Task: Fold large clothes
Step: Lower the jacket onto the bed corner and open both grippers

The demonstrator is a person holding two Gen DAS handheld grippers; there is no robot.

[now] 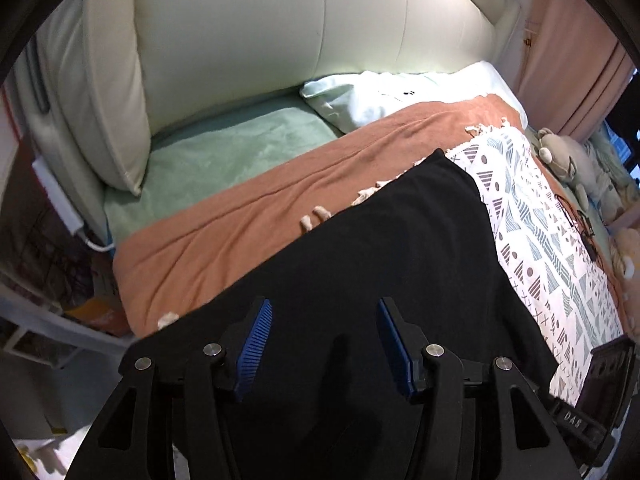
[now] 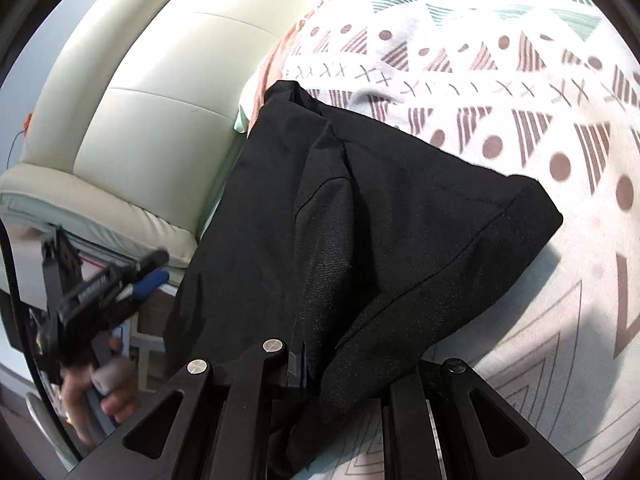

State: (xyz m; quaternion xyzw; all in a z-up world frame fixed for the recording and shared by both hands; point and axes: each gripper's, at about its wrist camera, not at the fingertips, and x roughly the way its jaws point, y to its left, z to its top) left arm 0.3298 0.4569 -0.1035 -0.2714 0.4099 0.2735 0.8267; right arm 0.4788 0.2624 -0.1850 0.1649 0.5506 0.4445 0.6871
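Left tool (image 1: 324, 344): blue pads apart, nothing clamped, poised over black garment (image 1: 360, 280). Right tool (image 2: 340, 376): jaws closed on garment's bunched edge, fabric draped over fingers. Garment: matte black, stitched seams, folded corner, spread on patterned blanket (image 2: 500, 92) on bed; orange blanket (image 1: 240, 208) beyond, cream headboard (image 1: 260, 40) behind.
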